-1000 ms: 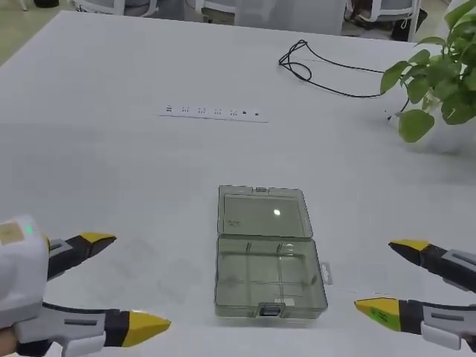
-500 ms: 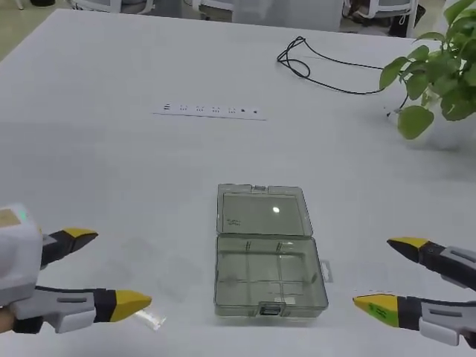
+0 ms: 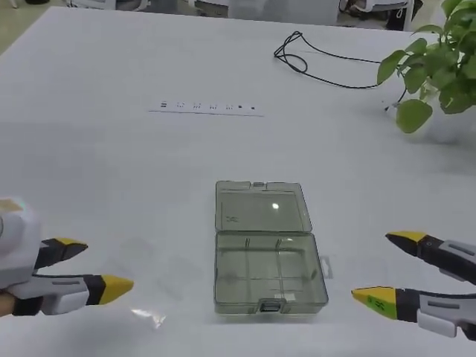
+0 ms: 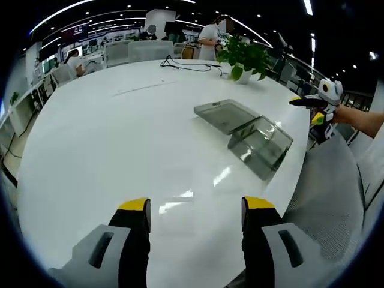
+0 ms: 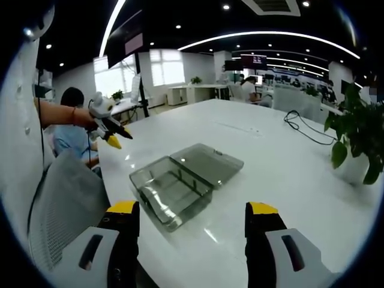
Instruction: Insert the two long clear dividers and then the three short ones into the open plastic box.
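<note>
Hovering with jaws apart and empty, the left gripper [image 3: 100,264] stands near a clear divider [image 3: 151,317] lying flat on the white table [image 3: 111,163], the right gripper [image 3: 378,266], equally spread, to the right of the open plastic box [image 3: 260,208]. A near-invisible, flat divider may be missed or skidded toward the table's near edge, which runs close by the box; far and left, bare table gives ample room.
</note>
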A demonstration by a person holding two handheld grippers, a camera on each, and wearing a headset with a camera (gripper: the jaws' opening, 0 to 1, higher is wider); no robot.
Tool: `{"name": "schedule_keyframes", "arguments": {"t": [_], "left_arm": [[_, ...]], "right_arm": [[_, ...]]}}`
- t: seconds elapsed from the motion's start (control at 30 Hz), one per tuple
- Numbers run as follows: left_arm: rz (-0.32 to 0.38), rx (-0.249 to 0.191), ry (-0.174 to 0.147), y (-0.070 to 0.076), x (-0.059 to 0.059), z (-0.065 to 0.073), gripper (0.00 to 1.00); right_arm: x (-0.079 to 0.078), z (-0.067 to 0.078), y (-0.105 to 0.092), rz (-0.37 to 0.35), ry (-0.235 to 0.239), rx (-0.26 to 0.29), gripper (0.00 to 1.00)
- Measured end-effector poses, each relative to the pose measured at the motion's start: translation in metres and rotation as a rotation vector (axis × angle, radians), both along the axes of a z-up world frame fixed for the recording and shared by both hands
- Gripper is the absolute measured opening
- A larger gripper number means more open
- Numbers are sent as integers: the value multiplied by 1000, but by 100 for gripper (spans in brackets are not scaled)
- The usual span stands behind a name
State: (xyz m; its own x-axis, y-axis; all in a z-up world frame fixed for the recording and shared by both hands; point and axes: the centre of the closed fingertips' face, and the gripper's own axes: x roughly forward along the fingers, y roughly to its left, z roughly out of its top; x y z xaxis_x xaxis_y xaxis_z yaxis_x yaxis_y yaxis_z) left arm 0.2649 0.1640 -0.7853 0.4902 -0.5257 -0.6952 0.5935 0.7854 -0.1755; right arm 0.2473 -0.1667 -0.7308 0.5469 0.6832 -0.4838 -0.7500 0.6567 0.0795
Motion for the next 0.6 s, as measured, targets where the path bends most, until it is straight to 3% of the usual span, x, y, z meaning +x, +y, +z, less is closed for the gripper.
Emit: {"name": "schedule_keyframes", "arguments": {"t": [0.43,0.6], "left_arm": [[-13,116,105,5,2,-27,50],[-27,161,130,5,3,-35,49]], "right_arm": [[2,-3,1,-9,5,9,72],[2,-4,2,-14,7,13,72]]}}
